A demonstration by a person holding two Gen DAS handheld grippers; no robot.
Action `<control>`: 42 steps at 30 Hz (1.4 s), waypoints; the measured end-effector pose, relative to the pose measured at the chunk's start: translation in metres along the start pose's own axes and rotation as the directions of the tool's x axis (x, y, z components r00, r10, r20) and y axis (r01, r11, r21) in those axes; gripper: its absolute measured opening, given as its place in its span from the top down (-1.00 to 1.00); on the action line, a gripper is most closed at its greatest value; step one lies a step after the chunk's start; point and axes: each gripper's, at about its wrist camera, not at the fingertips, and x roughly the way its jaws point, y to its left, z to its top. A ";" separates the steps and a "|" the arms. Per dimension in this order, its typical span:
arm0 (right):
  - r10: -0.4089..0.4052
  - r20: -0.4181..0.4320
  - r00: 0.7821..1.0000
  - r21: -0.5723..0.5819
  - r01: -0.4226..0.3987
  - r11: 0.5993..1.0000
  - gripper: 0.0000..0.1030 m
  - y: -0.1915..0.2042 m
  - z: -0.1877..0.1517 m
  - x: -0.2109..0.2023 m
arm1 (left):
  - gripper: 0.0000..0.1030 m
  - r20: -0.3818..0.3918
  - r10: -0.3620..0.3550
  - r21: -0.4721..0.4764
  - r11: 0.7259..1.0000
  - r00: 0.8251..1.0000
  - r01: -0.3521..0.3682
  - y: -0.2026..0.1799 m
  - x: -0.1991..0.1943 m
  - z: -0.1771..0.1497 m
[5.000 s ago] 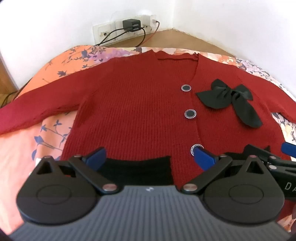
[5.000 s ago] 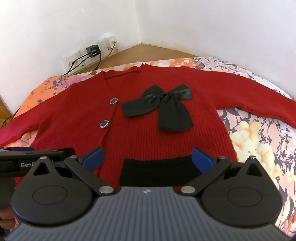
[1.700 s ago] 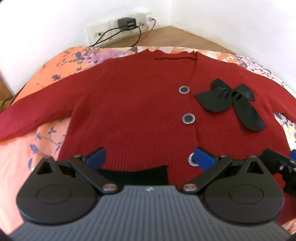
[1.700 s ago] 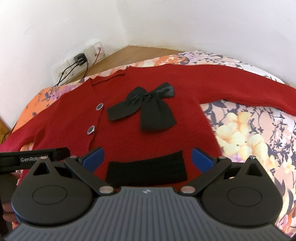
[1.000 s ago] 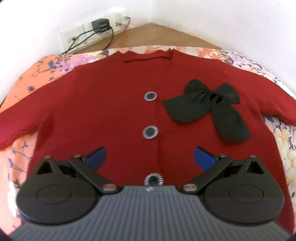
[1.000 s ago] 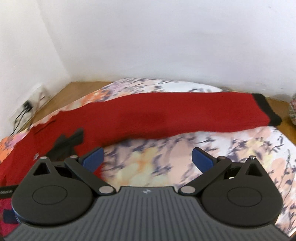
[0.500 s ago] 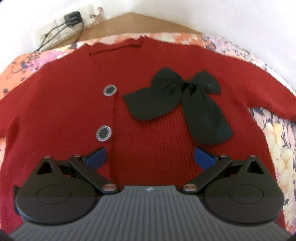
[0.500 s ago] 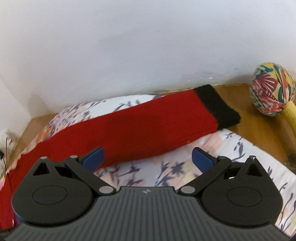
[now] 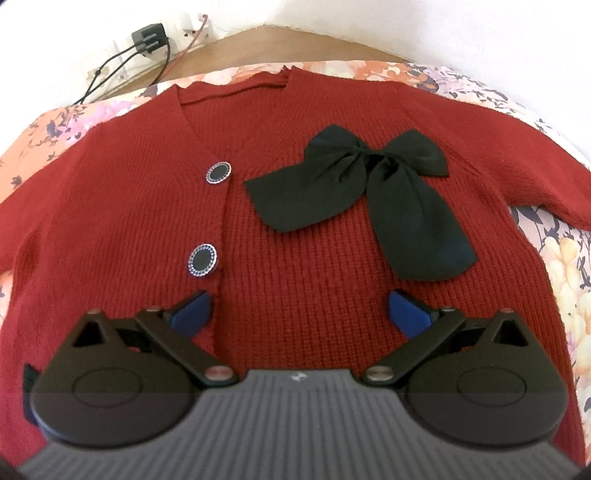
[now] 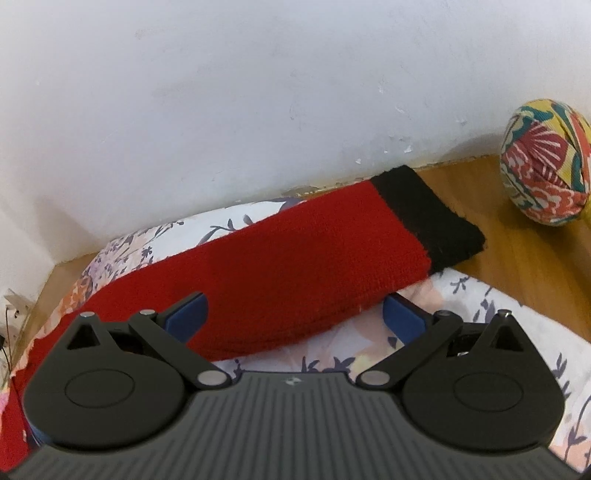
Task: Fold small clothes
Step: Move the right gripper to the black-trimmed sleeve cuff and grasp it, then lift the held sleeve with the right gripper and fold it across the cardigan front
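Left wrist view: red knit cardigan (image 9: 303, 236), front up, spread flat on a floral bedsheet (image 9: 565, 273) in peach, white and lilac. Black bow (image 9: 369, 192) on the chest; two dark round buttons (image 9: 202, 259) along the placket. Left gripper (image 9: 299, 308) above the lower front, blue fingertips (image 9: 192, 312) wide apart, nothing between them. Behind: wooden floor (image 9: 258, 48), white wall, wall socket (image 9: 147, 35) with black plug and trailing cables.

Right wrist view: one sleeve (image 10: 295, 258) stretched across the sheet, its black cuff (image 10: 428, 221) overhanging onto the wood floor by the scuffed white wall (image 10: 258, 92). Right gripper (image 10: 295, 317) over the sleeve, jaws spread, empty. Patterned fabric ball (image 10: 543, 162) on the floor, far right.
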 end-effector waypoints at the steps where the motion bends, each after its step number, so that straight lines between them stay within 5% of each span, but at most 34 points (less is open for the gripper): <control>1: -0.001 0.008 1.000 -0.008 0.001 1.000 -1.00 0.001 -0.002 0.000 | -1.00 -0.004 0.000 -0.002 1.000 1.000 0.000 0.000 0.000 0.001; 10: 0.050 0.107 0.993 0.058 -0.056 0.997 -0.99 -0.006 -0.001 -0.005 | -1.00 -0.007 0.009 -0.002 1.000 1.000 -0.009 -0.001 -0.001 0.002; 13: 0.061 0.133 0.989 0.032 -0.066 0.997 -0.83 -0.004 -0.002 -0.001 | -1.00 -0.004 0.016 0.011 1.000 1.000 -0.016 -0.003 -0.002 0.002; 16: 0.040 0.127 0.991 0.117 -0.055 0.992 -0.48 -0.011 -0.001 0.005 | -1.00 -0.008 0.001 0.012 1.000 1.000 -0.001 -0.001 -0.002 0.002; 19: 0.004 0.133 0.991 0.148 -0.024 0.989 0.06 -0.015 0.001 0.008 | -1.00 -0.004 -0.013 0.021 1.000 1.000 0.013 0.001 -0.002 0.002; 21: -0.007 0.130 0.991 0.157 -0.013 0.987 0.60 -0.019 0.001 0.009 | -1.00 -0.002 -0.018 0.030 0.999 1.000 0.018 0.002 -0.002 0.002; 23: 0.002 0.133 0.991 0.160 -0.023 0.987 0.74 -0.023 0.002 0.008 | -1.00 -0.005 -0.024 0.037 0.999 1.000 0.024 0.002 -0.003 0.002; 42: 0.297 0.266 0.917 0.001 -0.308 0.951 0.80 0.048 0.002 -0.076 | -1.00 0.047 -0.057 0.013 0.998 0.997 0.056 0.029 -0.037 0.005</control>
